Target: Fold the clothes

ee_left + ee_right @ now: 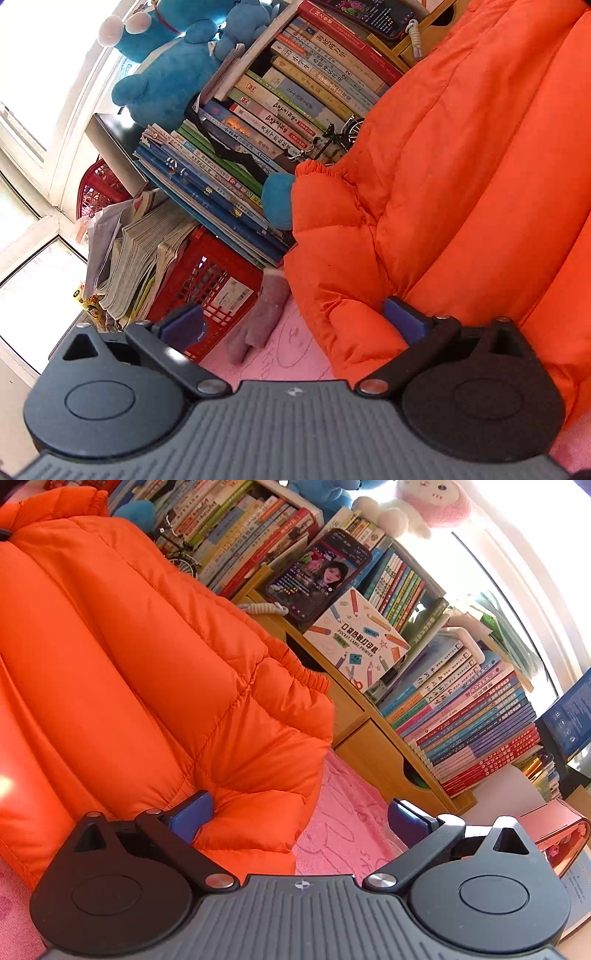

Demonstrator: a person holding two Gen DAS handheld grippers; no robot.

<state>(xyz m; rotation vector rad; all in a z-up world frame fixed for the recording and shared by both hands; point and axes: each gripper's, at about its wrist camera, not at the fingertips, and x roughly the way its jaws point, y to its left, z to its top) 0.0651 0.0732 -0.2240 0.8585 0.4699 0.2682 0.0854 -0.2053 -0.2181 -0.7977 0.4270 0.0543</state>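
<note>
Both pairs of blue-padded fingers stand spread wide. On the left gripper (295, 326) one pad presses into a puffy fold of the bright orange quilted down jacket (461, 177) while the other hangs free before a red plastic lattice crate (218, 284); nothing is clamped. On the right gripper (301, 821) one pad (192, 818) touches the jacket's (129, 657) lower sleeve fold, and the other sits over the pink patterned cloth (343, 823) covering the surface, also gripping nothing.

The jacket lies spread on that pink cloth, its elastic cuffs reaching toward the clutter behind.

What the red crate holds cannot be made out; a stack of worn paperbacks (140, 258) leans against it, and a slanted pile of textbooks (236, 155) rests above. A folded mauve cloth (266, 310) lies just beside the jacket. Blue plush toys (173, 62) sit on top of the books.

In the right view a wooden drawer unit (373, 753) stands close behind the sleeve, carrying a lit smartphone (317, 576), a white label-printer box (358, 642) and more stacked books (476, 727).
</note>
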